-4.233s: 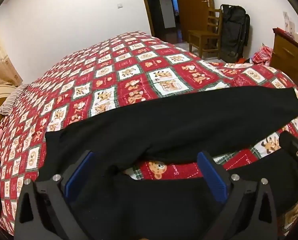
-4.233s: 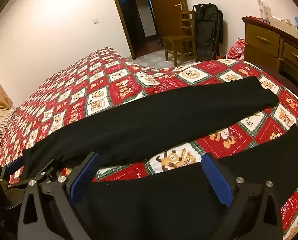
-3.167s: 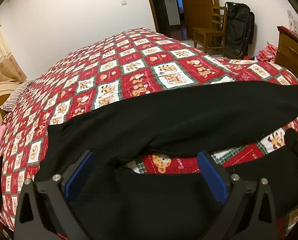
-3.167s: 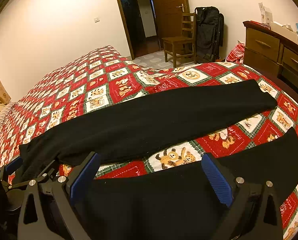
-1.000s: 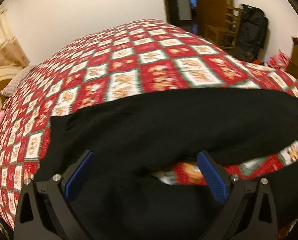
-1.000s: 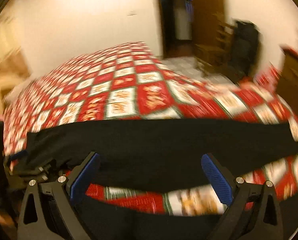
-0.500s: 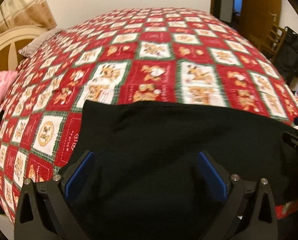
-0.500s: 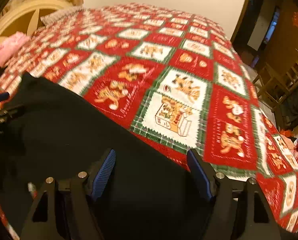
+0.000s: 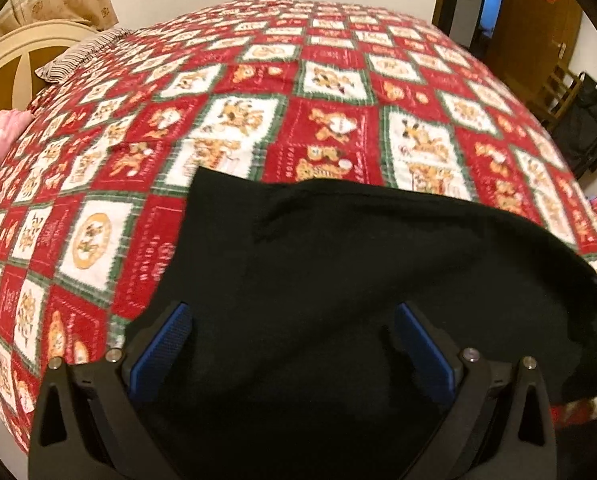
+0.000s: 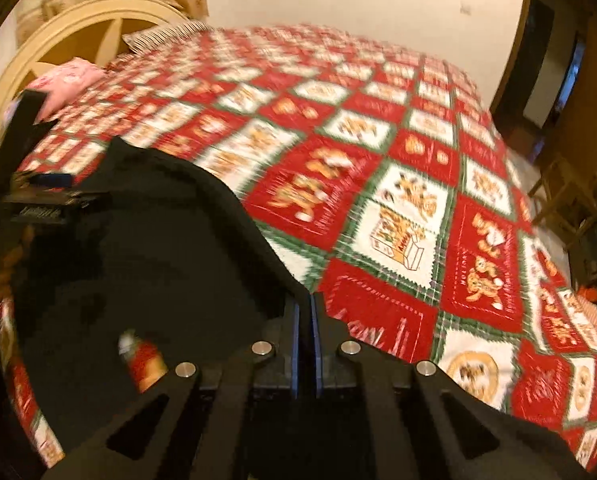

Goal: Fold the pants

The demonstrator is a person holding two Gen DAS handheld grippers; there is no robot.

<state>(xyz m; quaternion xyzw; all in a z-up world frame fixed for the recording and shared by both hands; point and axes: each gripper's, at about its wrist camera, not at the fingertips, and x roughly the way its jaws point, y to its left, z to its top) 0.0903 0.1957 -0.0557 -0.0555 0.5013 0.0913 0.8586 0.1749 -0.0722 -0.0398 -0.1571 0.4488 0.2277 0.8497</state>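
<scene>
Black pants [image 9: 338,280] lie on a red patchwork bedspread [image 9: 318,92]. My left gripper [image 9: 290,344] is open, its blue pads [image 9: 162,344] wide apart over the black cloth near the waist end. In the right wrist view the pants [image 10: 138,260] fill the lower left. My right gripper [image 10: 305,320] is shut, its blue pads pressed together on the edge of the black cloth. The left gripper shows at the left edge of the right wrist view [image 10: 38,200]. The rest of the pants is hidden below both grippers.
A cream headboard [image 10: 78,28] and a pink pillow [image 10: 70,80] are at the bed's head. A striped pillow [image 9: 82,52] lies near it. A dark doorway [image 9: 478,12], a wooden chair [image 9: 558,92] and a black bag [image 9: 590,132] stand past the bed's right side.
Both grippers have swung left toward the waist end of the pants. My right gripper has closed on the cloth's edge. My left gripper stays open.
</scene>
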